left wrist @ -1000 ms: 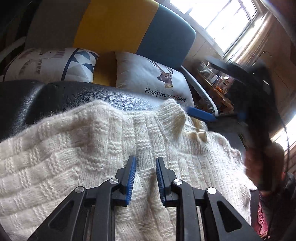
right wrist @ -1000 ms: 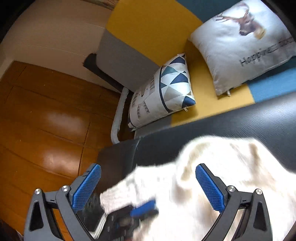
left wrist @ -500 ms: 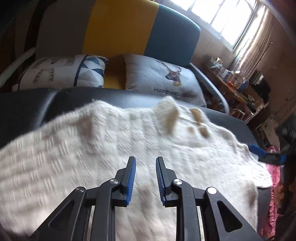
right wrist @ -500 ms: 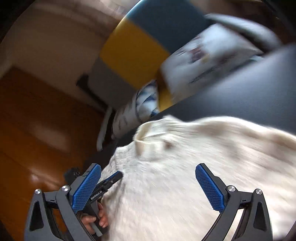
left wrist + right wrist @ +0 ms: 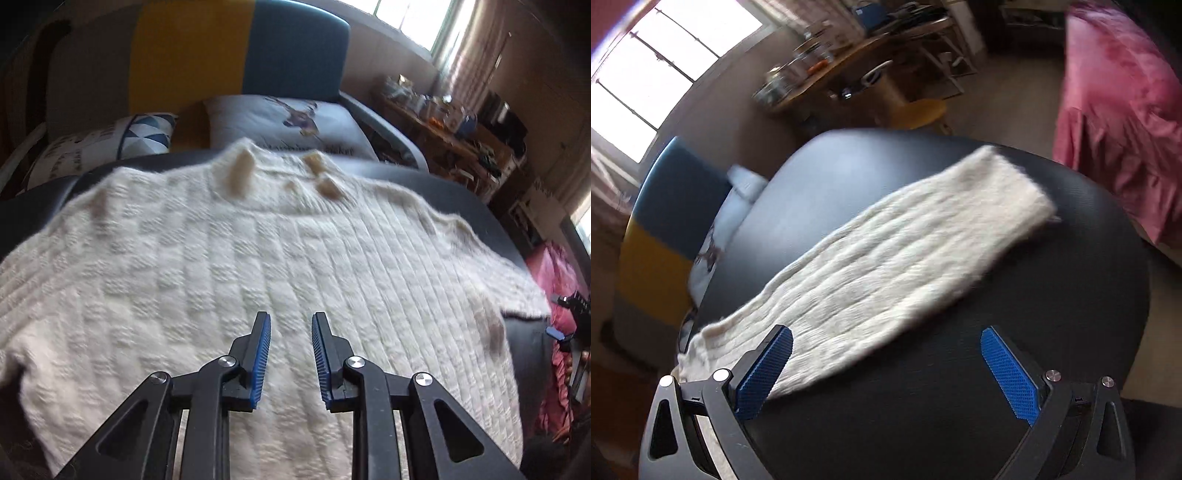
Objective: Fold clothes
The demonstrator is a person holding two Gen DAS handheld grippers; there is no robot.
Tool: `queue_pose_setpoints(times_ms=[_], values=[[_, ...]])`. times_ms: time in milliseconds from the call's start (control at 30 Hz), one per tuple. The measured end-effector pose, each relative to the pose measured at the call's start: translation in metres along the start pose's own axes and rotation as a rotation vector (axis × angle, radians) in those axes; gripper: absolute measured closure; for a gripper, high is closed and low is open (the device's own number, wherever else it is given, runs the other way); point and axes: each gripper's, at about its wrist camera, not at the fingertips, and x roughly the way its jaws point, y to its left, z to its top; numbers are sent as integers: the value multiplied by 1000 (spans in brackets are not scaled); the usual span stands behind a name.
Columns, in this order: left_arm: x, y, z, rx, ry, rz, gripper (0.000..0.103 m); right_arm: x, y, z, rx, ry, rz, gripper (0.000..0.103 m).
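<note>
A cream knitted sweater [image 5: 258, 258] lies spread flat on a black leather surface [image 5: 461, 192], its collar toward the sofa. My left gripper [image 5: 291, 317] hovers over the sweater's lower middle, its blue pads a narrow gap apart with nothing between them. At the far right edge of the left wrist view shows a blue tip of my right gripper [image 5: 557, 332]. In the right wrist view a sweater sleeve [image 5: 905, 266] stretches out across the black surface [image 5: 1052, 314]. My right gripper [image 5: 885, 332] stands wide open just short of the sleeve's near edge and holds nothing.
Behind the surface is a sofa [image 5: 192, 55] with grey, yellow and blue panels and two pillows [image 5: 288, 122]. A cluttered wooden table [image 5: 443, 122] stands at the right under a window. Pink cloth [image 5: 1115, 110] lies beyond the surface's right side.
The left gripper has drawn back, so more of the sweater shows. The right gripper has swung from the sweater's left side to the right and now faces the sleeve. Both grippers keep their opening.
</note>
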Motion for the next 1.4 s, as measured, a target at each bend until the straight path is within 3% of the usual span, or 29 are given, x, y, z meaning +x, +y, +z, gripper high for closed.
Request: queue_pose_setpoints(times_ms=[67, 333, 400, 467, 500, 533, 567, 733, 867, 1067, 1167, 1233, 1300, 1333, 1367, 1400], values=[[6, -6, -6, 12, 23, 2, 81, -3, -10, 4, 34, -36, 21, 0], [7, -10, -18, 31, 28, 1, 78, 8, -2, 18, 91, -134, -62, 0], [6, -9, -18, 31, 23, -2, 78, 5, -7, 21, 103, -171, -74, 5], [5, -8, -19, 32, 18, -5, 77, 2, -11, 24, 111, -198, -95, 40], [5, -9, -20, 35, 16, -5, 77, 3, -12, 26, 111, -202, -109, 53], [6, -10, -20, 38, 15, -4, 76, 4, -15, 27, 120, -202, -109, 74], [6, -10, -20, 42, 14, -3, 75, 5, -19, 28, 135, -200, -100, 84], [6, -12, -19, 44, 21, 1, 74, 6, -21, 33, 93, -181, -81, 90], [7, -12, -14, 23, 54, -2, 74, 6, -4, 38, 31, -160, 2, 91], [1, -13, 0, -92, 98, -127, 74, -10, 79, 20, -249, -144, 174, 91], [-3, -26, 1, -73, 98, -139, 74, -11, 94, 10, -249, -121, 248, 92], [-4, -35, 1, -59, 106, -160, 74, -13, 98, 3, -254, -113, 235, 91], [-6, -44, 0, -22, 100, -156, 74, -17, 74, 3, -127, -117, 243, 90], [-7, -45, -1, -16, 101, -160, 74, -22, 54, 4, -28, -123, 257, 79], [-6, -46, -3, -11, 106, -166, 74, -25, 34, 4, 52, -125, 253, 50], [-5, -44, -4, -7, 109, -164, 74, -27, 17, 4, 100, -128, 225, 32]])
